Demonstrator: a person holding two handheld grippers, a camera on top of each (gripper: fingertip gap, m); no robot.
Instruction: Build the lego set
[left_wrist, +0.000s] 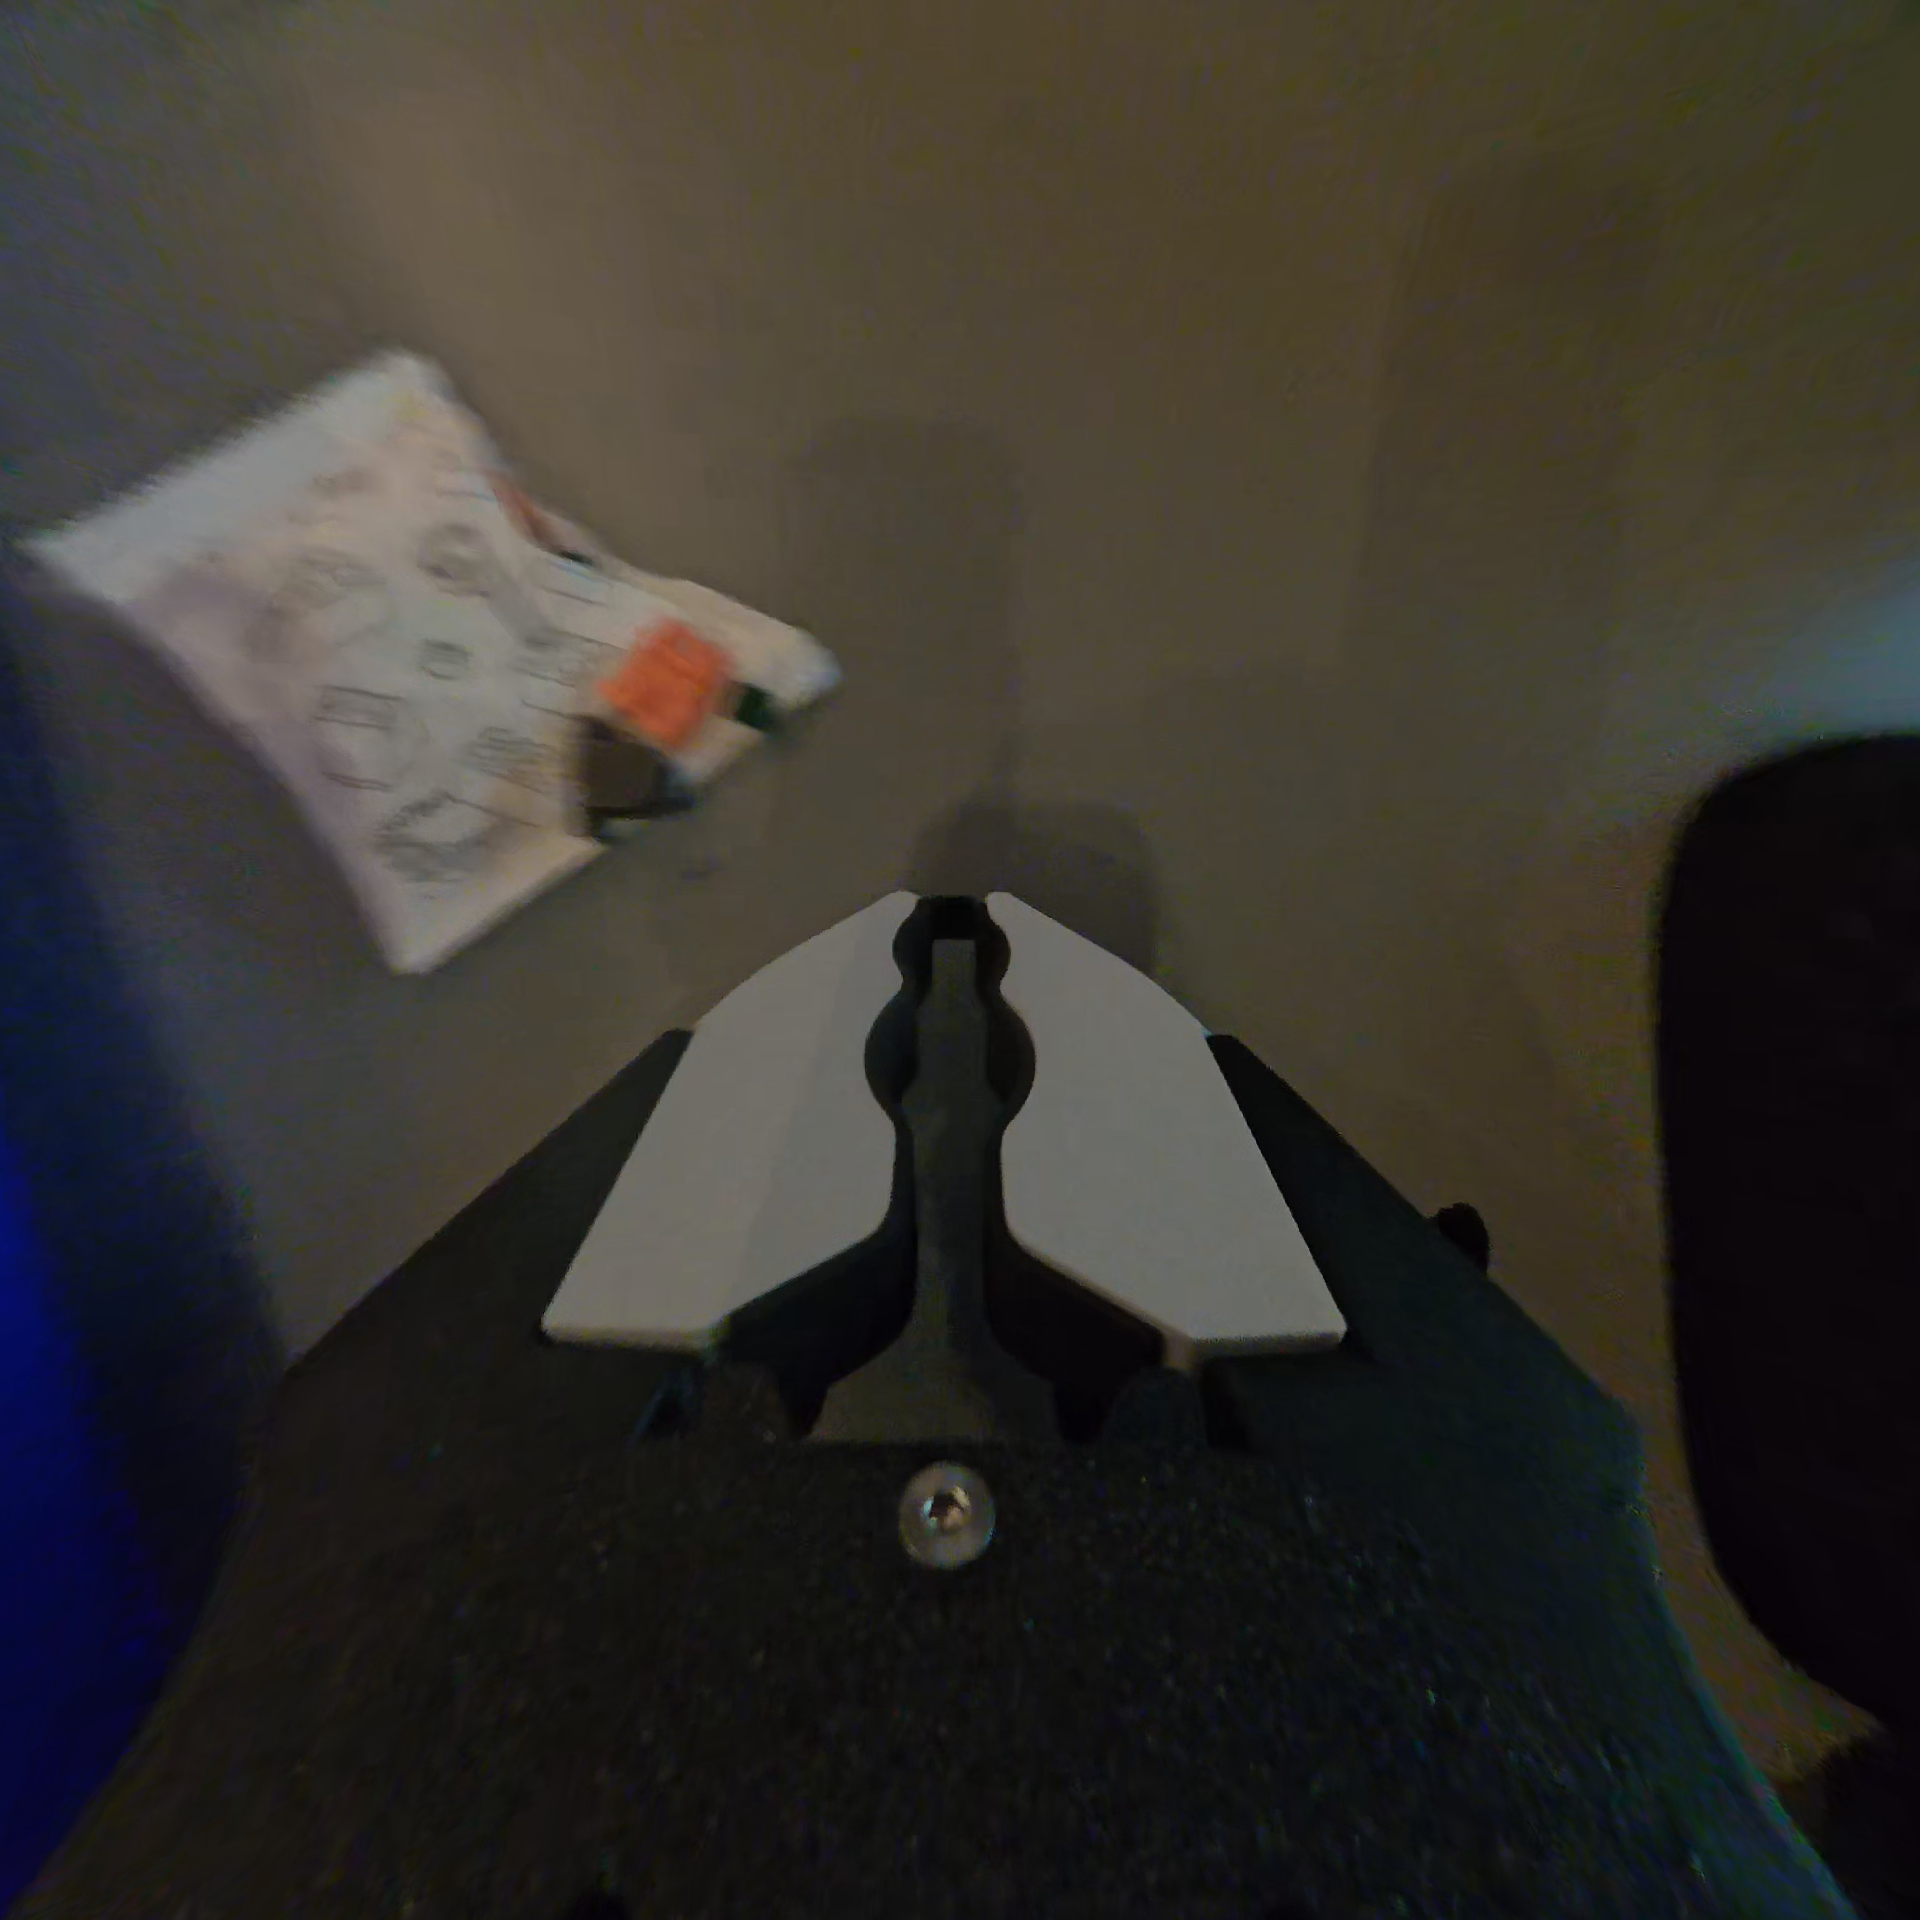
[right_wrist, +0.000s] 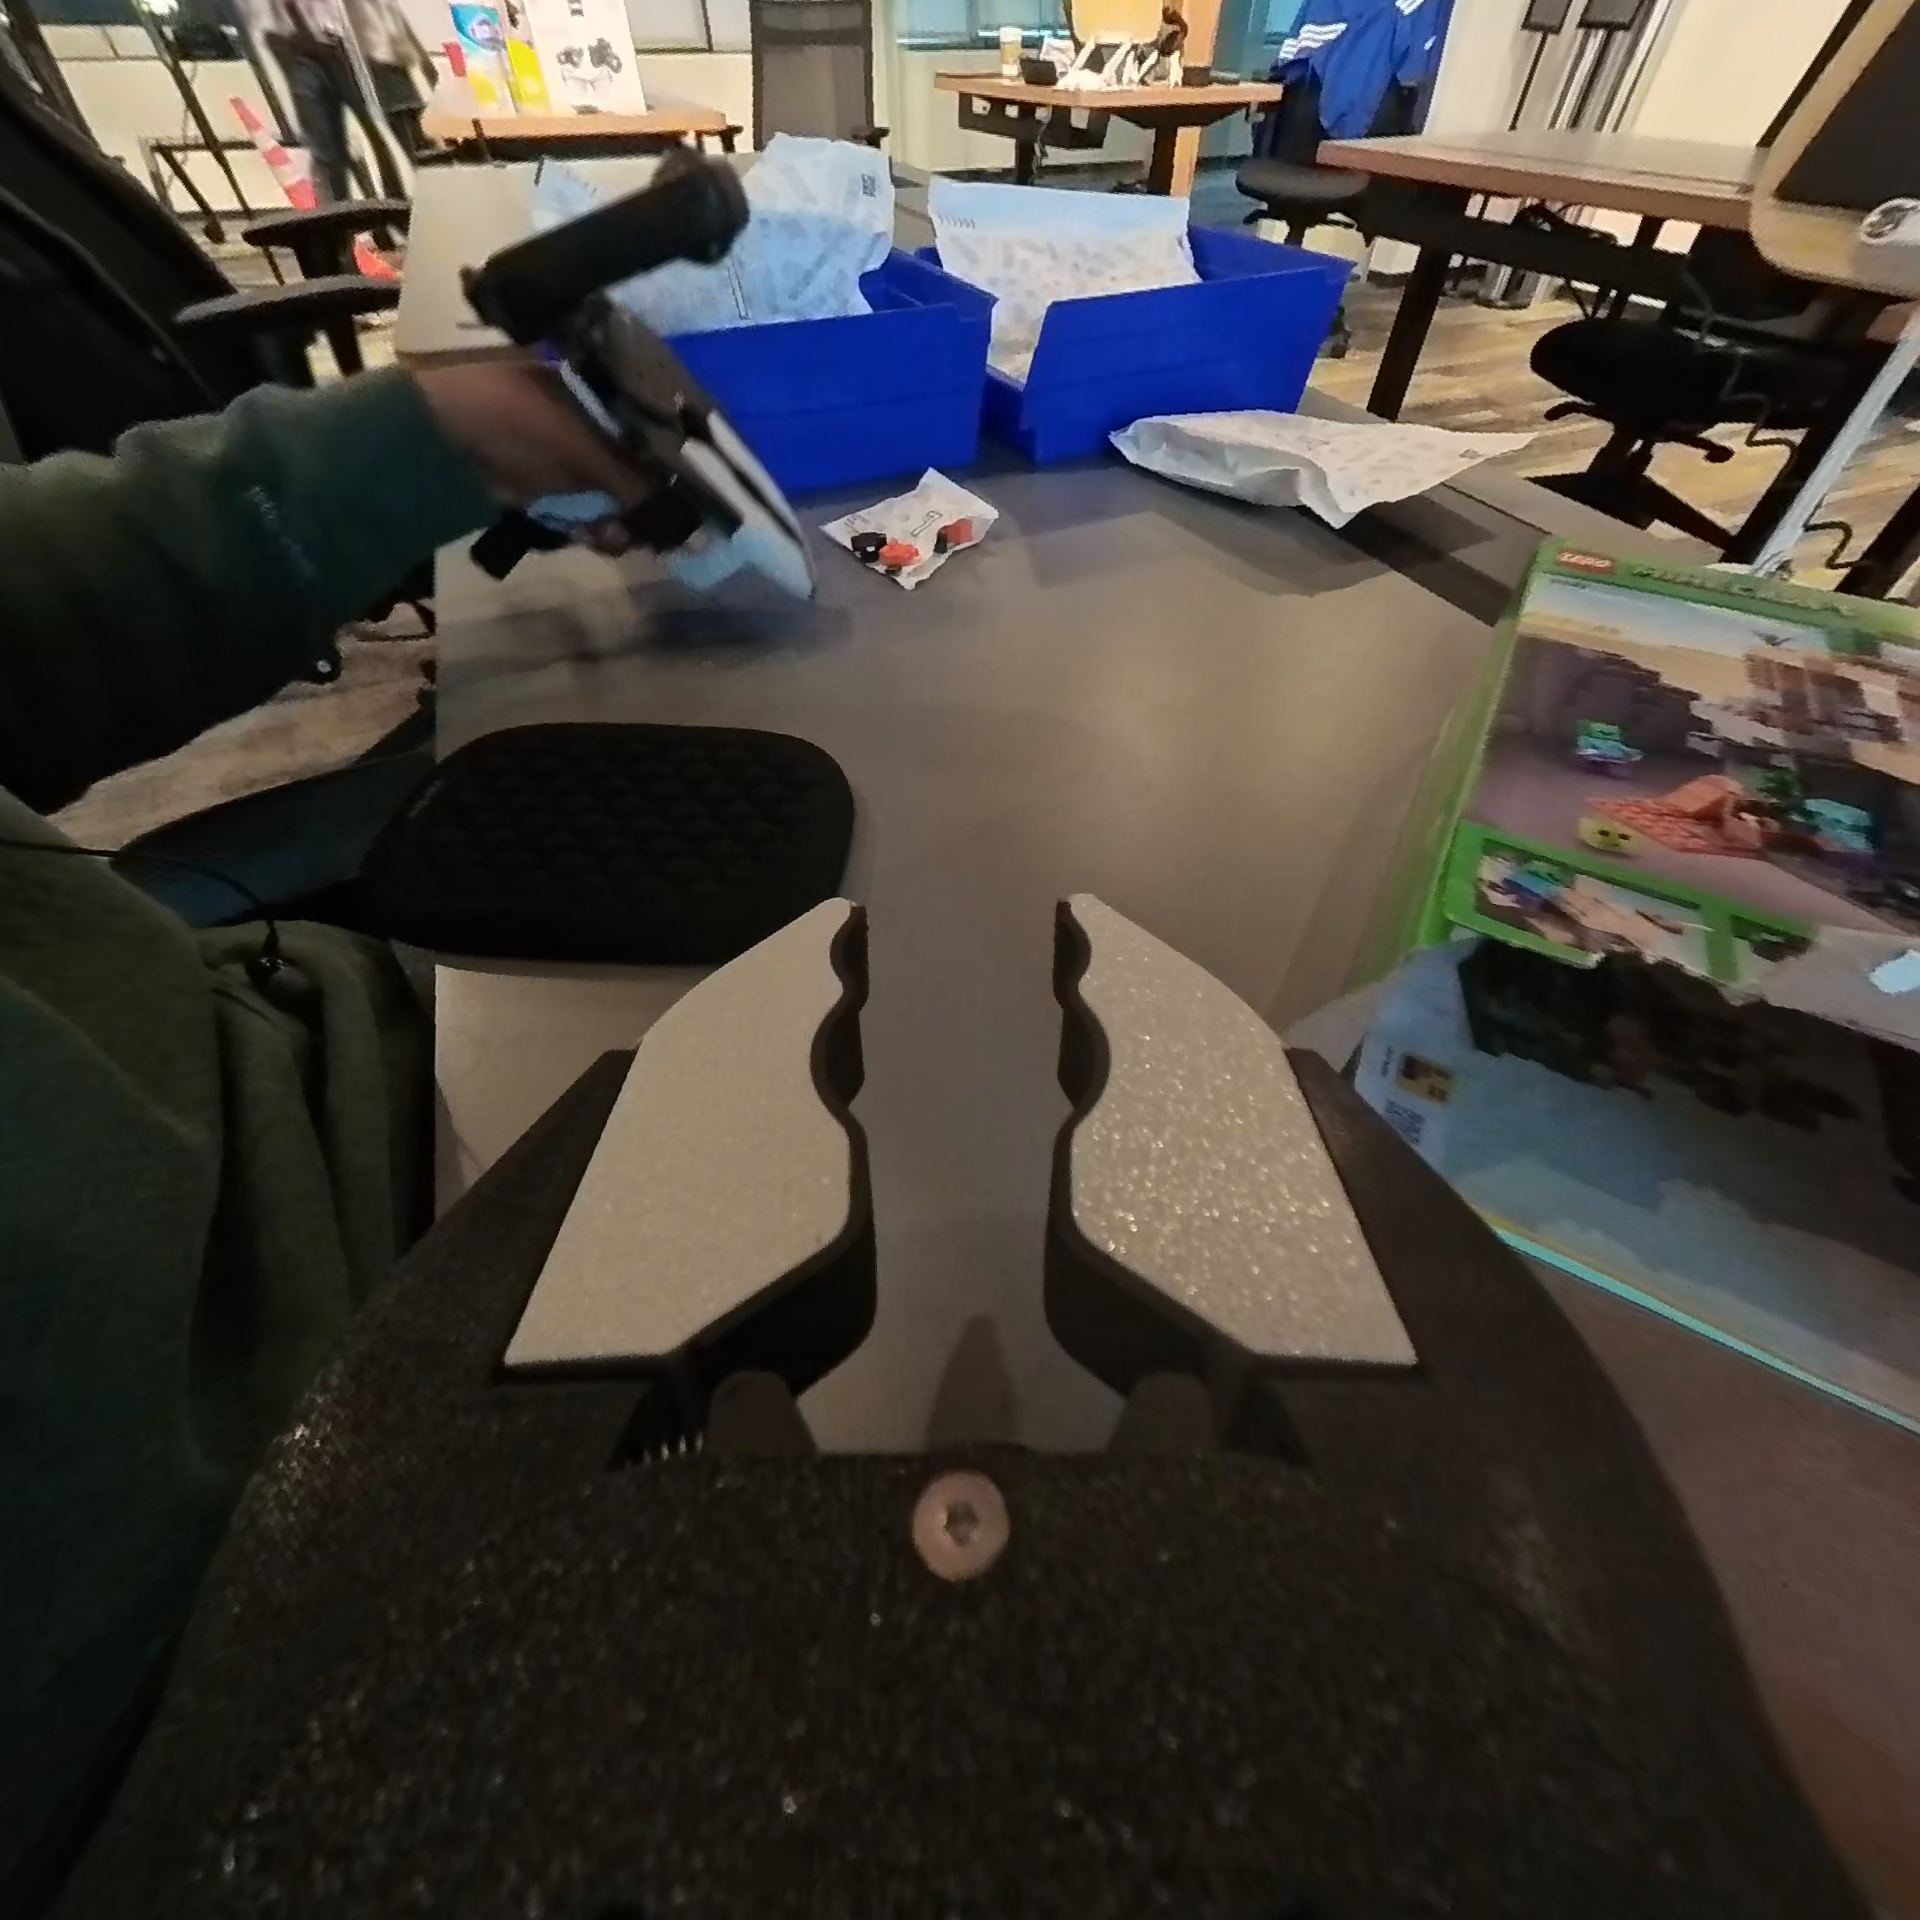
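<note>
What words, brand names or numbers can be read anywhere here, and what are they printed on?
I do not copy out writing; these things bear it.
Green box, right of the table: logo and title along its top, legible.
Small bag of pieces, mid table: print too small; blurred in the left wrist view.
White paper bags in the blue bins: fine print, too small.
Far posters: too small.

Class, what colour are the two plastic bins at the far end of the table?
Blue bins, clearest in the right wrist view.
</note>
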